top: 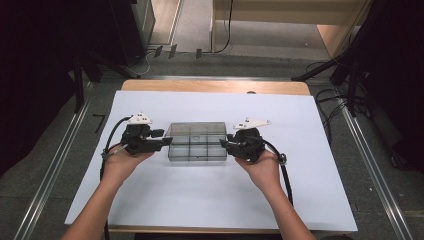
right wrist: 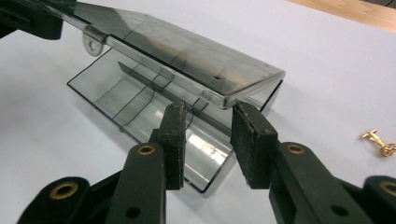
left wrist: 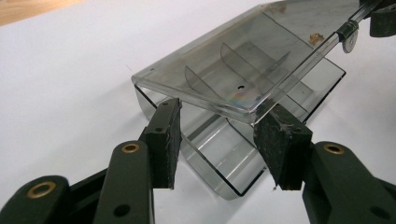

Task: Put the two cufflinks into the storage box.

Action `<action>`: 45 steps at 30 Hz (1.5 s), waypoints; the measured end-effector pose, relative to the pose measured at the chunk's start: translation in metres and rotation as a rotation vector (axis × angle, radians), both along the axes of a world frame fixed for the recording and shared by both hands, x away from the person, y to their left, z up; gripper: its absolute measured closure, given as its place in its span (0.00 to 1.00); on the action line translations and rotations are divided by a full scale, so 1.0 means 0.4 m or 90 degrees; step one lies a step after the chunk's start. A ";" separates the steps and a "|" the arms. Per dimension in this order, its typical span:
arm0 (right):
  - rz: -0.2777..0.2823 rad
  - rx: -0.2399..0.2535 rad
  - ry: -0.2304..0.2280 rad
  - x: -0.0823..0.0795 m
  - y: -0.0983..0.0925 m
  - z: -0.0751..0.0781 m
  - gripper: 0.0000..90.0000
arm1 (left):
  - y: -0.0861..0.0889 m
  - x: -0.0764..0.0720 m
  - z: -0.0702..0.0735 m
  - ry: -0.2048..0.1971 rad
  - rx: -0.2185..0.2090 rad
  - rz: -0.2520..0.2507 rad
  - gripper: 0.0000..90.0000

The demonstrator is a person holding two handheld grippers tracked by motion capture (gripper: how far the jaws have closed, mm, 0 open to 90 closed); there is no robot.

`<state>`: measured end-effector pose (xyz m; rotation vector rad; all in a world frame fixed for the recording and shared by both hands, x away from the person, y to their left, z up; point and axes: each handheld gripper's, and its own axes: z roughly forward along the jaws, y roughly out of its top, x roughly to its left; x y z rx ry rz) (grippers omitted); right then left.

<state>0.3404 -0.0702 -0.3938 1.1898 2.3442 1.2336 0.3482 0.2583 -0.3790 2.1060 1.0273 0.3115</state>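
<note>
Left tool (left wrist: pixel 217 135), right tool (right wrist: pixel 205 140), smoky divided box (top: pixel 196 148), lid (left wrist: pixel 243 60) raised

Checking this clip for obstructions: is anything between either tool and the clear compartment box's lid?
Nothing visible. The left tool and right tool each sit at an end of the box, pads flanking the raised lid's corners. A small gold item lies apart on the white sheet.

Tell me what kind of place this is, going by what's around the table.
Probably a lab or studio set up for recording, not a home. A white sheet covers the wooden table, metal rails run along the floor on both sides, and dark stands with loose cables ring it.
</note>
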 end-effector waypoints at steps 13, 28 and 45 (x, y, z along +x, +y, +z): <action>0.003 -0.012 -0.029 0.076 0.005 0.049 0.76 | -0.016 0.060 0.047 -0.015 0.010 -0.002 0.63; -0.025 -0.004 -0.030 0.169 0.022 0.057 0.76 | -0.040 0.142 0.049 -0.031 0.004 0.033 0.67; -0.074 -0.004 0.001 0.238 0.050 -0.014 0.76 | -0.062 0.209 -0.017 -0.008 -0.019 0.100 0.63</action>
